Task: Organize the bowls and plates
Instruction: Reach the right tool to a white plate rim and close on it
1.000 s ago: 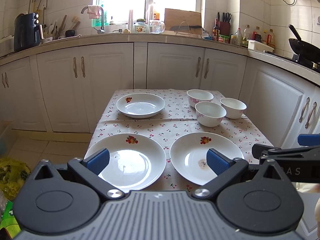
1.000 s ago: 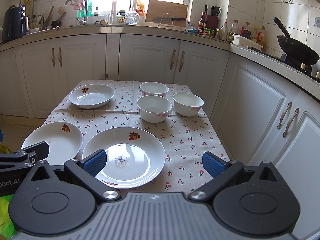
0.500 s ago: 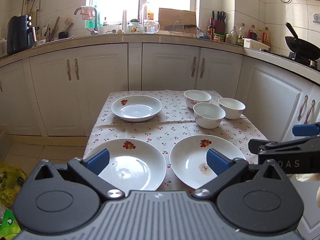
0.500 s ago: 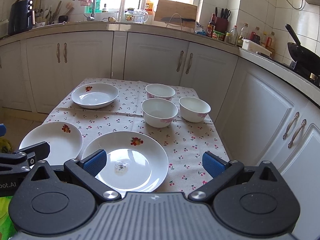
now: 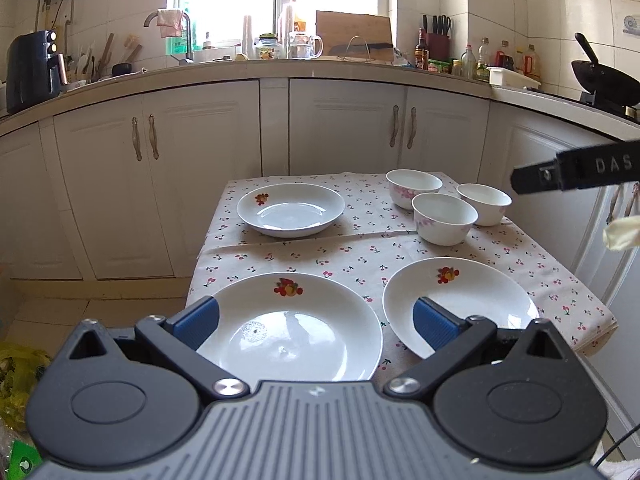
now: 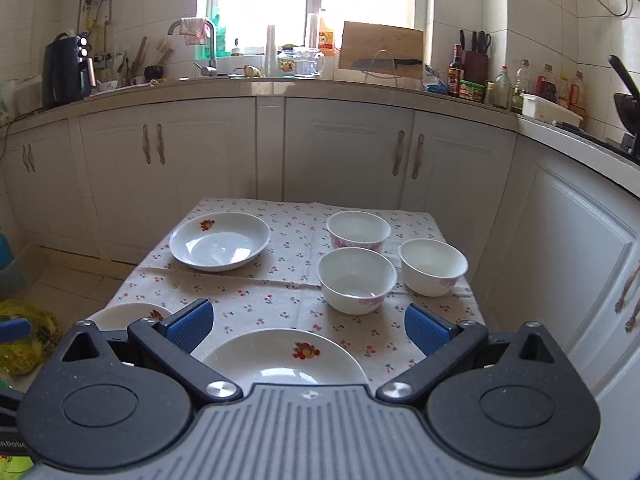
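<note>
The left gripper point(image 5: 314, 320) is hovering with its blue-padded jaws spread wide and gripping nothing; the right gripper point(image 6: 306, 328) is doing the same.

Directly ahead of the left jaws, at 12 o'clock, the near-left white ceramic plate with a fruit motif point(image 5: 292, 332) is lying flat on the cherry-print tablecloth point(image 5: 320, 252). At about 2 o'clock its twin, the near-right white fruit-motif plate point(image 5: 472, 296), is sitting just beside it without touching. At 11 o'clock, well apart, the deeper white dish point(image 5: 290, 210) is resting alone. Three white bowls with pink flowers point(image 6: 356, 280) are clustering at 1 o'clock, near one another.

Nothing looks stacked yet, so the sorting seems to be just starting. The next move is probably calling for one gripper to drop to a plate rim and pinch it edge-on, lifting carefully since glazed ceramic is likely slippery.
</note>
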Tool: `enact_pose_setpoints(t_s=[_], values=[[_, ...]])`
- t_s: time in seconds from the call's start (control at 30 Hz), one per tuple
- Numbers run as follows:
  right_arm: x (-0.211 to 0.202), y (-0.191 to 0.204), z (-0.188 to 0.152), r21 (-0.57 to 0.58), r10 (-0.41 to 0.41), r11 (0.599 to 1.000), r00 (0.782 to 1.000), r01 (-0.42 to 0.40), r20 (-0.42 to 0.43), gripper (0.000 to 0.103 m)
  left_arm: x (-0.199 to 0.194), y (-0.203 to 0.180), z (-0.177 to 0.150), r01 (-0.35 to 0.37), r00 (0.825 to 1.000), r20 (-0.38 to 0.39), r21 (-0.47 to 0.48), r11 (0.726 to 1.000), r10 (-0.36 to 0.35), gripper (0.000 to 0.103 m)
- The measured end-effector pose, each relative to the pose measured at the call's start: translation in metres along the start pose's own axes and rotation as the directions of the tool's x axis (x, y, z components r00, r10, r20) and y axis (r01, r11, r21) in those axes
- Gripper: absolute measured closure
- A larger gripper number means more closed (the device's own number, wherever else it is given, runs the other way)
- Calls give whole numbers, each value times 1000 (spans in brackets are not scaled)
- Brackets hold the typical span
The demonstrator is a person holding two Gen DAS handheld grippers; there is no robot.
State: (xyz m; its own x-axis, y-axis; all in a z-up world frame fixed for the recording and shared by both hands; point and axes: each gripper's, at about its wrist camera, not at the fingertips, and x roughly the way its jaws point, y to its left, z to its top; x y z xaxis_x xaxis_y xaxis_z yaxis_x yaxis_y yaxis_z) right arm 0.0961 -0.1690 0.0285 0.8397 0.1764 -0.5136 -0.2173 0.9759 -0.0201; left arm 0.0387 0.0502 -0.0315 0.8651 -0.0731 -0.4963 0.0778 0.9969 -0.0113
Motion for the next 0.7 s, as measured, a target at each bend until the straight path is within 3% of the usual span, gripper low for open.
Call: enact_pose_setpoints(t_s=[0.13,0.23,0.37,0.53,0.7], values=[[14,1,5,18,138,990,989,-139,44,0,7,14,-10,29,999,-15,-7,1000,-29,1],[31,9,12,8,220,975,975,-220,-14,0,13,27,-17,39,998,-41,-44,998,-41,1],[53,23,13,18,335,942,941,-334,-56,0,20,48,-30,67,995,-70,-94,993,-74,1],[81,45,9,-52,350,932,928,-359,-124,0,24,62,-45,101,989,-106,-65,993,-107,1],[112,55,5,-31,419,901,885,-434,-201,0,26,74,-56,158,977,-138,-30,987,-160,1]])
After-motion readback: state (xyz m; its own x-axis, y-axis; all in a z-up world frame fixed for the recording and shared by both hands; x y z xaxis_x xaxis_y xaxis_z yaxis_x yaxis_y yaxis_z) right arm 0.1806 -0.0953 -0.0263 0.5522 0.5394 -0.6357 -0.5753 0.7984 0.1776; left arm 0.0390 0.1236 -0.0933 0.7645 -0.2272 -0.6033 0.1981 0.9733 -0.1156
